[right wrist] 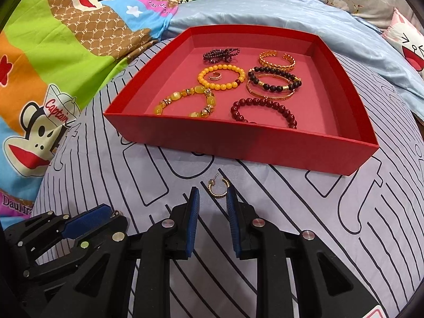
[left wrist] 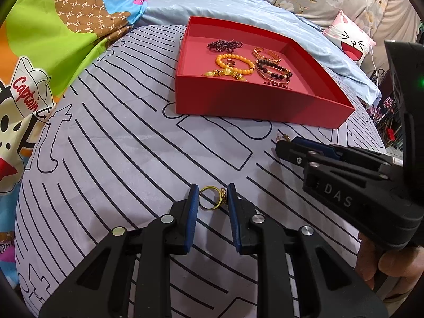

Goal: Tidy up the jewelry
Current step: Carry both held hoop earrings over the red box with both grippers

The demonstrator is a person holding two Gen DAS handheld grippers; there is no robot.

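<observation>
Two grippers sit in front of the red box [right wrist: 238, 143] on the bed. Your left gripper [left wrist: 212, 197] pinches a gold ring [left wrist: 209, 198] between its fingers. Your right gripper [right wrist: 212, 198] has fingers spread around a small gold earring [right wrist: 218, 188], not squeezing.

The square red cardboard box [right wrist: 238, 143] looks matt; the gold metal ring [left wrist: 209, 197] gleams; the striped grey cloth bedsheet [left wrist: 119, 145] looks smooth and soft.
</observation>
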